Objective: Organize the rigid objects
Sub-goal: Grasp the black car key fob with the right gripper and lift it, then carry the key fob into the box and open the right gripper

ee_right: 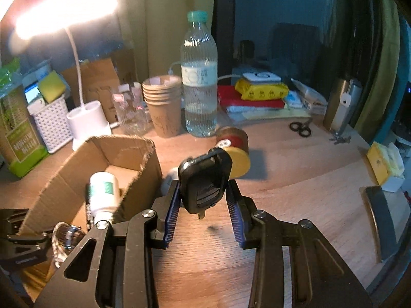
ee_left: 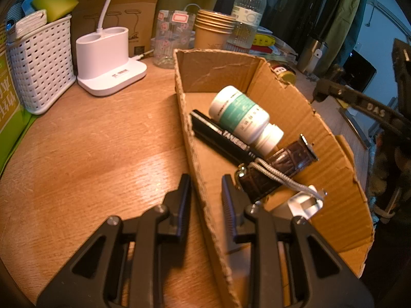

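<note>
Right gripper (ee_right: pixel 203 200) pinches a black key fob (ee_right: pixel 204 183) between its blue-padded fingers (ee_right: pixel 172 211). Fob stands roughly upright, tilted a bit left, its lower end poking out below the pads. It hangs above the table (ee_right: pixel 295 179), clear of the surface.

Box (ee_right: pixel 77 177) sits to the left of the right gripper, near but apart; its torn corner is just beside the left finger. Ahead of the fob, a red-and-yellow jar (ee_right: pixel 235 151) lies on its side; beyond that stands a water bottle (ee_right: pixel 199 77), with stacked paper cups (ee_right: pixel 161 100) to its left.

Left gripper (ee_left: pixel 205 200) straddles the box's (ee_left: pixel 257 71) near wall: one finger (ee_left: pixel 183 200) outside, the other inside. Fingers look spread with a gap to the cardboard, though blur makes contact hard to rule out.

Inside the box, ahead of the left gripper: white pill bottle (ee_left: pixel 241 115) on its side, resting against a black bar (ee_left: pixel 221 136). Nearer, just right of the inner finger, a brown watch strap (ee_left: pixel 277 166) with a grey cord (ee_left: pixel 282 179) across it and a white clip (ee_left: pixel 305 201) at the cord's end.
</note>
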`<state>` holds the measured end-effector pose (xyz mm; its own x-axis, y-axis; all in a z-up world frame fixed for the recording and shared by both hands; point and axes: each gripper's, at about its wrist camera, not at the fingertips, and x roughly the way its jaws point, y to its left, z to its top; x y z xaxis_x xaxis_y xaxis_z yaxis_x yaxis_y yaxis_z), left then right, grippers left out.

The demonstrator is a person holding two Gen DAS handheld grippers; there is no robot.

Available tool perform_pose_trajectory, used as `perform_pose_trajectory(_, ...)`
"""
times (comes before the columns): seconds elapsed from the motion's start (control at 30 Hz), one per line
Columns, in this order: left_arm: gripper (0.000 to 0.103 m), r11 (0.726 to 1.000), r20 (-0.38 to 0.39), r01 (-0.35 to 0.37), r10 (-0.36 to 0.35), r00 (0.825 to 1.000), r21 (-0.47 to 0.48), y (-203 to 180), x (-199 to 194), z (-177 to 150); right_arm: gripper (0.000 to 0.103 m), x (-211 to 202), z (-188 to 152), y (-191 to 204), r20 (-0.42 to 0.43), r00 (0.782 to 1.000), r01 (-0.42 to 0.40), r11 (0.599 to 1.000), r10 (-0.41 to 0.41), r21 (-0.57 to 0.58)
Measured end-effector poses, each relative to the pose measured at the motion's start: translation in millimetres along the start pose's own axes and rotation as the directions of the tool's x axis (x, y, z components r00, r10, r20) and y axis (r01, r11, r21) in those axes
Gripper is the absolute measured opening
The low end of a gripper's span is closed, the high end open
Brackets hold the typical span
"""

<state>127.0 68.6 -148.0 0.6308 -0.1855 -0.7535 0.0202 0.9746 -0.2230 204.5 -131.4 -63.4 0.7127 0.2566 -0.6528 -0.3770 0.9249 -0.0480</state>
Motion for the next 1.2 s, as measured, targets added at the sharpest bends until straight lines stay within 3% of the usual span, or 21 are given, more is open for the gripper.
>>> perform_pose_trajectory(0.77, 0.027, 1.000, 0.000, 0.000, 0.000, 1.000, 0.000, 0, 0, 0, 0.038, -80, 14, 34, 0.160, 0.978, -0.124, 0.990, 0.132, -0.060)
perform_pose_trajectory(1.2, 0.026, 1.000, 0.000, 0.000, 0.000, 1.000, 0.000, 0, 0, 0, 0.038, -84, 2, 59, 0.118, 0.968, -0.209, 0.972, 0.221, -0.106)
